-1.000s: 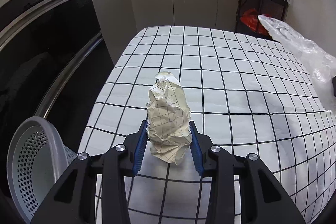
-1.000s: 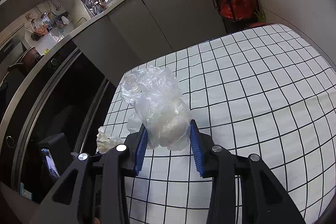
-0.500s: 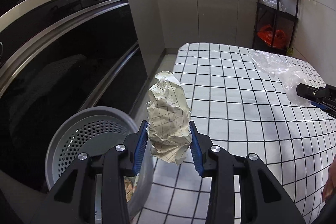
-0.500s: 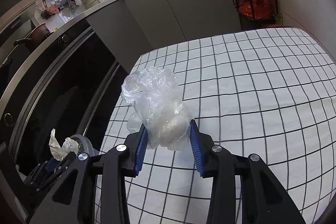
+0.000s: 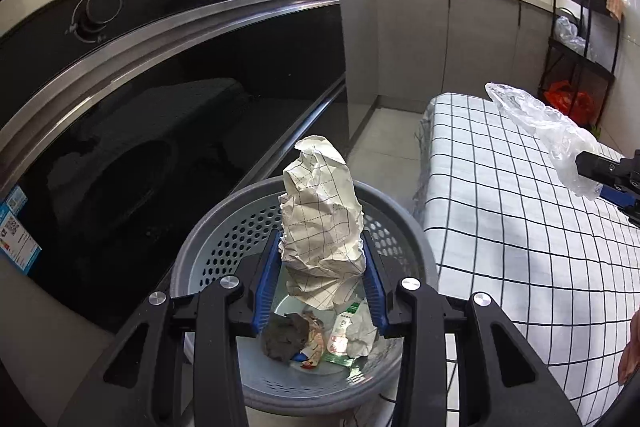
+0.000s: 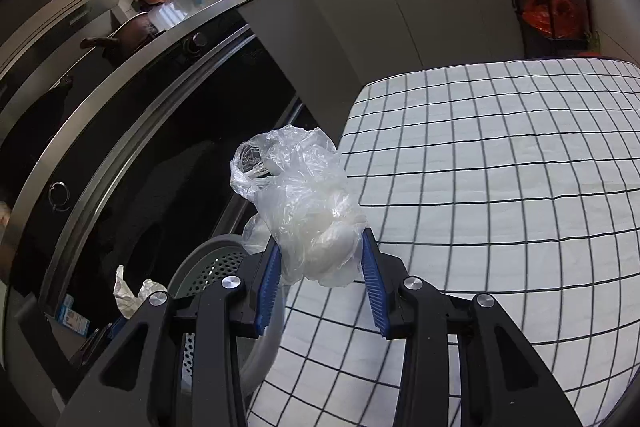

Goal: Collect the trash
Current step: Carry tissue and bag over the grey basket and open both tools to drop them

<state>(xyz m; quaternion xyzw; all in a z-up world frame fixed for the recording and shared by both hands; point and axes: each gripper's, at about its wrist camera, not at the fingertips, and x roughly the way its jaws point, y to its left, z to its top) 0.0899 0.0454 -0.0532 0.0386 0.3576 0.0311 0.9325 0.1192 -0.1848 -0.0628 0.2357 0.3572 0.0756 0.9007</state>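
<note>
A: Right, biggest first. Oven front (image 5: 168, 131), dark glass, fills nine to twelve o'clock in the left wrist view. Checked tablecloth (image 5: 520, 227) runs from three to five o'clock.

B: And the bin?

A: Grey perforated bin (image 5: 224, 247) on the floor at six o'clock, between oven and table edge. Likely parked there so scraps can go straight off the table into it. Wrappers and a dark wad already lie at the bottom.

B: Grip status?

A: Left gripper (image 5: 322, 267): blue pads pressed narrow on a crumpled checked paper (image 5: 320, 227), held directly over the bin mouth. My read: lined up for a drop. Right gripper (image 6: 320, 267): pads clamped narrow on a clear plastic bag (image 6: 308, 215), hanging over the table's edge, bin rim (image 6: 208, 251) at its seven o'clock. Seems queued second.

B: Differences between views?

A: Only the left view shows the bin's contents and the plastic bag from the side, at three o'clock. Only the right view shows the paper's top from the side, at eight o'clock.
</note>
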